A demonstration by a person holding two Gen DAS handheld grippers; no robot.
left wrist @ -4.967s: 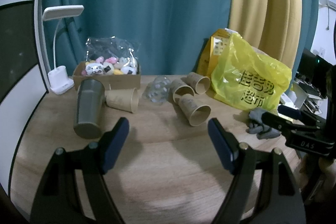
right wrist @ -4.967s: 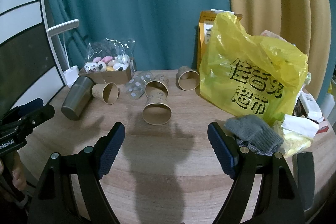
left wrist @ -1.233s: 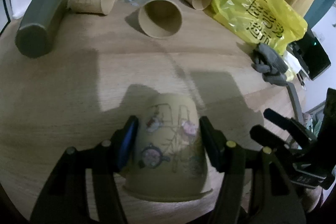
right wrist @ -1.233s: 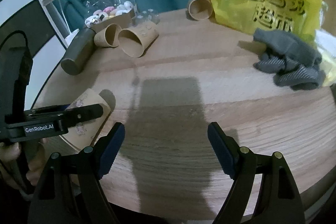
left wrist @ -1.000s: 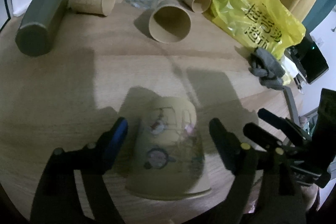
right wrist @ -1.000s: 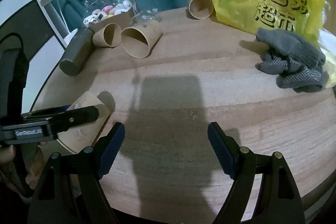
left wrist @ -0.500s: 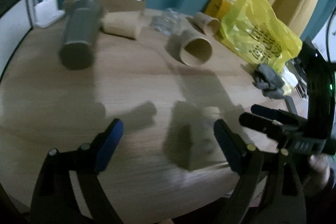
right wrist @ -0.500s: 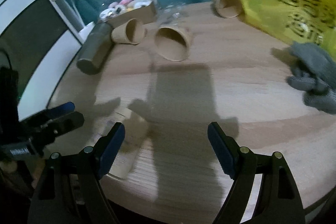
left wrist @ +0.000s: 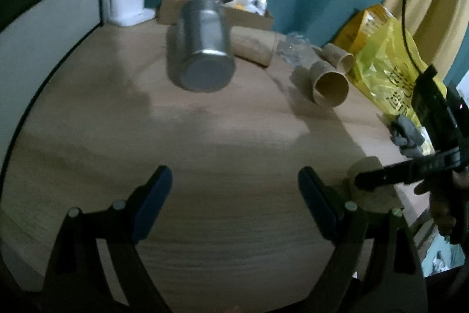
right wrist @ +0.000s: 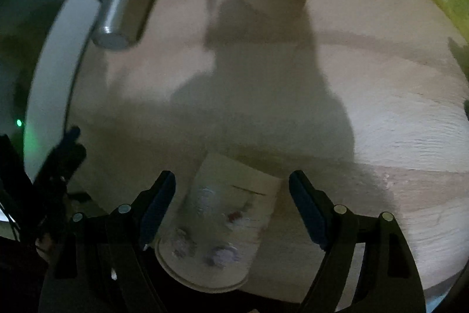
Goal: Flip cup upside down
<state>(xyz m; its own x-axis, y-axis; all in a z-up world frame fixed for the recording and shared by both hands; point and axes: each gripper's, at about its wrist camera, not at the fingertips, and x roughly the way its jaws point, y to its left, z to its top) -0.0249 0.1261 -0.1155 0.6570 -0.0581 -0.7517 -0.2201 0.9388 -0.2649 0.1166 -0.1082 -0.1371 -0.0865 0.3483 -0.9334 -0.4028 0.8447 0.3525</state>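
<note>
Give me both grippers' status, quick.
Left gripper: open, holding nothing.
Right gripper: open, straddling the printed paper cup, not gripping it.

Both fisheye views are dim, with dark vignetted corners and bent edges. A broad shadow covers the centre of the counter [right wrist: 395,96] in the right wrist view, which is smeared, probably by motion. The left wrist view is softly blurred throughout.

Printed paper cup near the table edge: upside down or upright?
Upside down. The printed paper cup stands on its wide rim, narrow closed base up, between the open fingers of the right tool, untouched.
</note>
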